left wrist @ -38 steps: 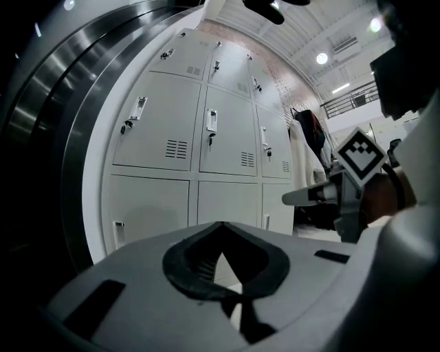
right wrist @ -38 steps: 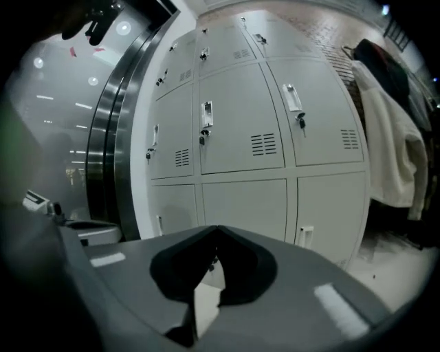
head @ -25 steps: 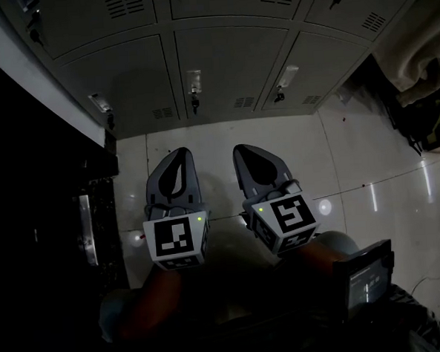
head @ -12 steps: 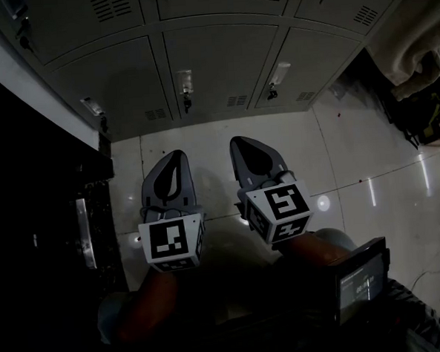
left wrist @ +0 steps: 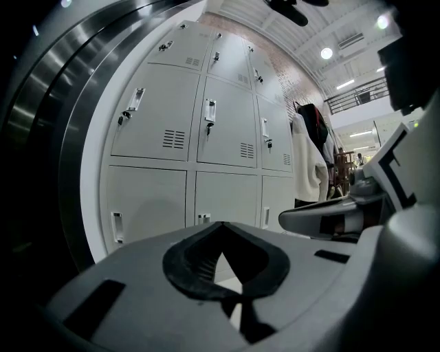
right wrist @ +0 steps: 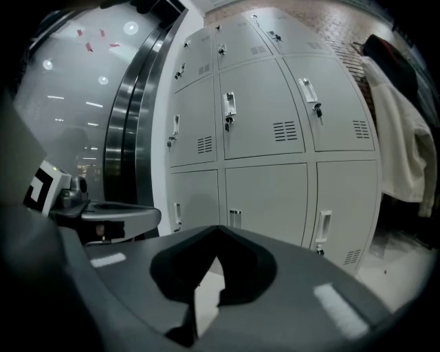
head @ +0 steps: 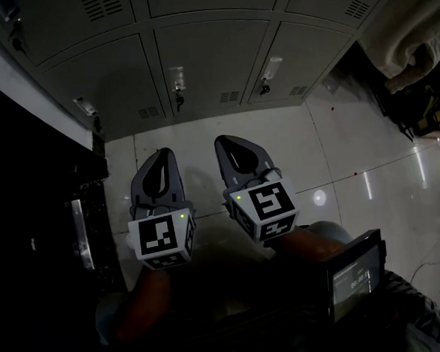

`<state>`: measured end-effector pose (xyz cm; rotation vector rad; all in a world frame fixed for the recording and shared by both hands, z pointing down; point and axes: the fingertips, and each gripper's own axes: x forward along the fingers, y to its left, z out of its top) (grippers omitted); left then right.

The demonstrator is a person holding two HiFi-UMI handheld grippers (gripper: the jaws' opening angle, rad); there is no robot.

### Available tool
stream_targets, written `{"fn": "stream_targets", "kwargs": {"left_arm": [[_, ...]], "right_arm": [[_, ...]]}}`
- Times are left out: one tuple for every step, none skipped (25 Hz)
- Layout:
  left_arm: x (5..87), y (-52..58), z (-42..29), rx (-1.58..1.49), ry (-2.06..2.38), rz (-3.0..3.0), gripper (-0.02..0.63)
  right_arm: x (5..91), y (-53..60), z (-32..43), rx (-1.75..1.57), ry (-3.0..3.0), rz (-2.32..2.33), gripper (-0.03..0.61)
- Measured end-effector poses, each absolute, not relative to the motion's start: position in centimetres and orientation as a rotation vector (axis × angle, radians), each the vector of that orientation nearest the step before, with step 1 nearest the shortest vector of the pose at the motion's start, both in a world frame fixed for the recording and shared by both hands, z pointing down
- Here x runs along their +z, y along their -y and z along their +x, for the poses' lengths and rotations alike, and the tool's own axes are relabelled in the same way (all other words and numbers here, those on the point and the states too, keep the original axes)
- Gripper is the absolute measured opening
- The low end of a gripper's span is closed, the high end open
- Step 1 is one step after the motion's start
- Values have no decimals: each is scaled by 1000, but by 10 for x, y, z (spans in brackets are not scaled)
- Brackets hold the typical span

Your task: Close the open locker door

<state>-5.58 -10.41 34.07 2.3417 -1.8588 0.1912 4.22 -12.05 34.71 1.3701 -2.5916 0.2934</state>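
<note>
Grey lockers [head: 205, 61] stand ahead; every door that shows in the three views sits flush, with a latch and key. No open door is in view. My left gripper [head: 161, 151] and right gripper [head: 221, 140] hover side by side over the pale tiled floor [head: 352, 148], pointing at the bottom row. Both are shut with nothing between the jaws. The left gripper view looks along my left gripper [left wrist: 220, 223] at the lockers [left wrist: 206, 124]. Likewise my right gripper [right wrist: 216, 228] faces the lockers [right wrist: 261, 110].
A dark wall with shiny metal trim [head: 27, 183] runs along the left. Pale coats [head: 405, 41] hang to the right of the lockers. A small screen device [head: 356, 278] sits at the person's waist on the right.
Both grippers have drifted a little to the left in the head view, and the lockers have slid up and left with them. The jaws stay shut.
</note>
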Motion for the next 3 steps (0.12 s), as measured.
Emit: {"fn": "stream_targets", "kwargs": {"left_arm": [[342, 104, -56, 195, 1861, 2337, 3], [343, 104, -56, 199, 1862, 2334, 3], [344, 104, -56, 202, 1863, 2331, 3]], "right_arm": [[347, 120, 42, 291, 2593, 1365, 0], [347, 120, 41, 289, 2594, 1362, 0], [347, 120, 41, 286, 2595, 1359, 0]]}}
